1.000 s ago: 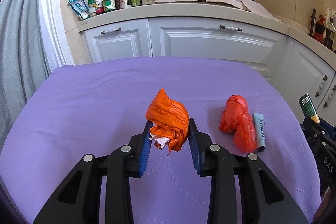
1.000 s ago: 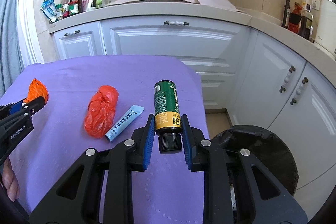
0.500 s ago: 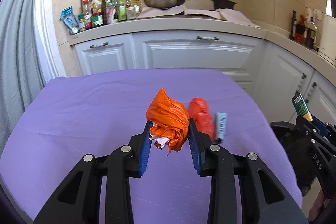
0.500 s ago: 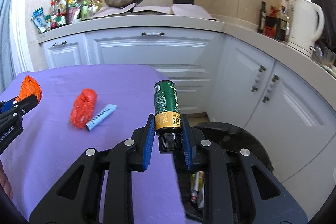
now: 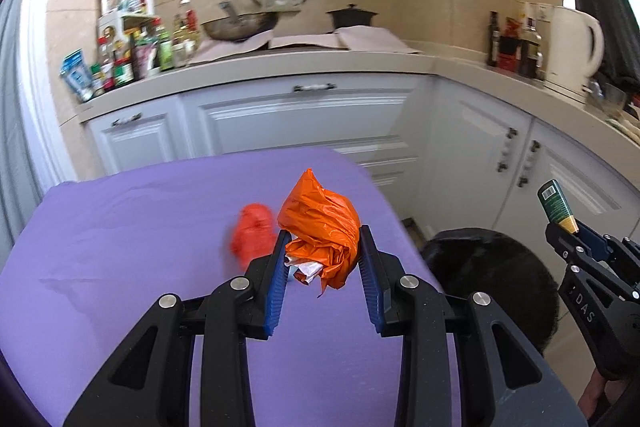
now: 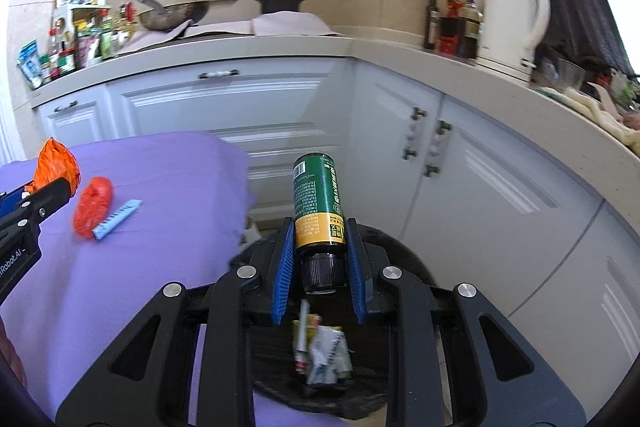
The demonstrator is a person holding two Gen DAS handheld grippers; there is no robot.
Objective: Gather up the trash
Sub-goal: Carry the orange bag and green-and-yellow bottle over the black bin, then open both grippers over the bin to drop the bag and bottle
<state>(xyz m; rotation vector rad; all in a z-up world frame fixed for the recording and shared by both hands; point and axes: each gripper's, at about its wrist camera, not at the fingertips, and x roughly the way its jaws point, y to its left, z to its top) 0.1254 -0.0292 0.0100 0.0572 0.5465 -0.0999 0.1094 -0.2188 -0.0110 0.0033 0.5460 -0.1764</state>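
My left gripper (image 5: 323,259) is shut on a crumpled orange plastic bag (image 5: 320,227) with a bit of white paper at its underside, held above the purple tablecloth (image 5: 140,227). Over the black trash bin (image 6: 400,251), my right gripper (image 6: 319,259) is shut on a green bottle (image 6: 318,195) with a yellow band and black cap, cap toward me. The bin (image 5: 488,275) stands beside the table's right edge, with wrappers (image 6: 320,351) inside. A red bag (image 6: 93,207) and a light blue tube (image 6: 117,219) lie on the cloth. The right gripper (image 5: 576,247) also shows at the left wrist view's right edge.
White kitchen cabinets (image 6: 280,99) wrap behind and to the right of the table. The counter carries condiment bottles (image 5: 132,55), a wok (image 5: 240,25), a black pot (image 5: 352,17) and a white kettle (image 6: 512,27). A hand's edge shows at the right wrist view's lower left.
Both grippers have swung to the right with their loads. The right gripper with the bottle has gone from over the table to over the trash bin; the left one nears the table's right edge.
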